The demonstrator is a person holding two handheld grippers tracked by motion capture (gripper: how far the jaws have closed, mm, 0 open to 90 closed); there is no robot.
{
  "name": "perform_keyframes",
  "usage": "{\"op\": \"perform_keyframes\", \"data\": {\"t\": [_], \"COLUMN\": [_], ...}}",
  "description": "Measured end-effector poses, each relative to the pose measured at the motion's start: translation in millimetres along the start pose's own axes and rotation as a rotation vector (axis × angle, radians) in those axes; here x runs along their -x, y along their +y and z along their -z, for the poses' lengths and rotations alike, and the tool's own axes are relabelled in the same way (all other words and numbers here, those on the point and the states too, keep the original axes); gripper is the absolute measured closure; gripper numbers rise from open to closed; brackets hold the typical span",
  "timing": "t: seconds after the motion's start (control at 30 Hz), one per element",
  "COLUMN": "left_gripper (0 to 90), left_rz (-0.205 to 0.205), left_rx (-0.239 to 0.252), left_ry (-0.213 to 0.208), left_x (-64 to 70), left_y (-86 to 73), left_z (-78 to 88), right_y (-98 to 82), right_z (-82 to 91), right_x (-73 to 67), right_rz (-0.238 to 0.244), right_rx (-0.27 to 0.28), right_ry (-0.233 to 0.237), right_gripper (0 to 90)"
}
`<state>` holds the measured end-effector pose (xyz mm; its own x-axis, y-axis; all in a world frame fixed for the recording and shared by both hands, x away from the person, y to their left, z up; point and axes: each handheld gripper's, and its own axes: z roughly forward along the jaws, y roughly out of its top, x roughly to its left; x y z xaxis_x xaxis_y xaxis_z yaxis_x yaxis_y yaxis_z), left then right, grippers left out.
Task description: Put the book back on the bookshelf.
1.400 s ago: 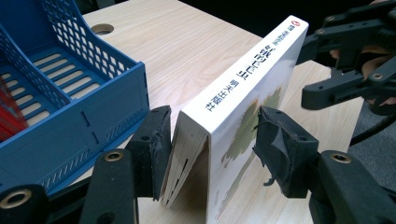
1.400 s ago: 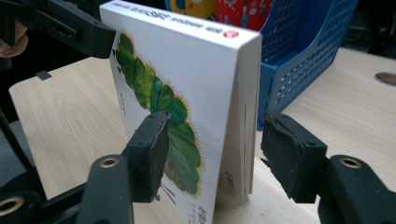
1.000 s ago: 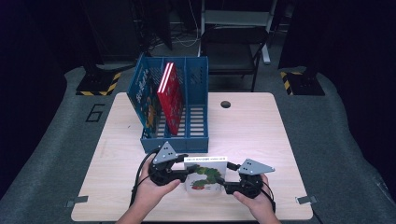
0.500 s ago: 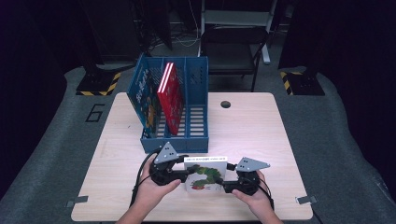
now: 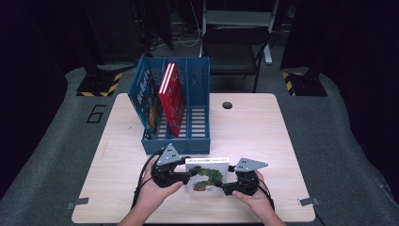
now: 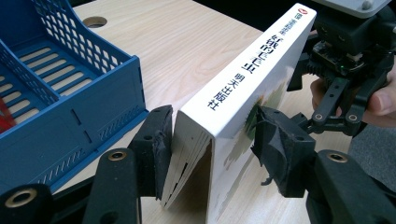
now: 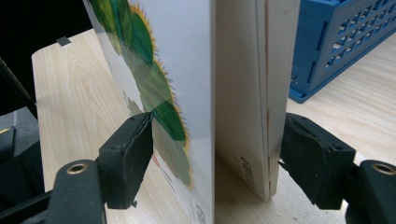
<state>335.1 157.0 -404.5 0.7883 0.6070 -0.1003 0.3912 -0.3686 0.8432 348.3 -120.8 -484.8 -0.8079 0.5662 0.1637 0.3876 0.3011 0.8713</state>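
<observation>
Near the front edge of the wooden table [image 5: 263, 127], about midway along it, a white picture book [image 5: 207, 176] stands on its lower edge with the spine up, held between two hand-held grippers. Cover shows a green caterpillar-like drawing; spine carries dark printed characters.

Left gripper [image 5: 181, 173] is at the book's left end. Left gripper view: its two black pads [image 6: 156, 142] pinch the book [image 6: 243, 93] across its thickness, one on the back cover by the page block, the other on the front cover over the green print. Both pads touch; firm clamp.

Right gripper [image 5: 229, 187] is at the book's right end, person's hand wrapped round it. Its jaws have just been opening. Right gripper view: the book [image 7: 196, 70] sits between the pads; the pad [image 7: 128, 154] on the picture-cover side is at the cover's lower part, contact or a thin gap, cannot tell. The other pad [image 7: 310, 161] is just beside the back cover, looks slightly off it. So jaws spread around the book, not squeezing it. The front cover stands a little apart from the page block at this end.

Blue slotted file rack [image 5: 176, 110] sits behind the book, toward the table's back-left part, near but not touching. One compartment holds a red book [image 5: 171, 99] tilted; a blue illustrated book [image 5: 147, 96] leans at the rack's left side. Round cable hole [image 5: 227, 105] is in the table just right of the rack.
</observation>
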Motion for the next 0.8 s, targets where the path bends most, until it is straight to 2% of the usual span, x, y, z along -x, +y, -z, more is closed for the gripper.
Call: {"op": "perform_keyframes", "data": {"t": [0.27,0.43,0.47,0.57,0.8], "left_gripper": [47.2,47.2,47.1,47.3,47.6], "left_rz": [0.004,0.012,0.002,0.007,0.005], "left_rx": [-0.001,0.003,0.001,0.0,0.0], "left_ry": [0.0,0.004,0.01,0.01,0.013], "left_x": [0.4,0.2,-0.9,-1.9,-3.1], "left_y": [0.1,-0.3,-0.1,-0.2,-0.3], "left_z": [0.6,0.9,1.3,2.0,2.9], "right_y": [-0.6,-0.9,-0.9,-1.0,-0.9], "right_z": [-0.5,0.7,1.1,2.3,3.9], "right_x": [1.4,1.8,1.8,3.0,2.9], "right_rz": [0.005,0.002,0.003,0.005,0.01], "right_rx": [-0.01,-0.012,-0.015,-0.017,-0.027], "right_ry": [0.016,0.019,0.02,0.022,0.023], "right_gripper": [29.8,37.5,40.1,47.6,57.5]}}
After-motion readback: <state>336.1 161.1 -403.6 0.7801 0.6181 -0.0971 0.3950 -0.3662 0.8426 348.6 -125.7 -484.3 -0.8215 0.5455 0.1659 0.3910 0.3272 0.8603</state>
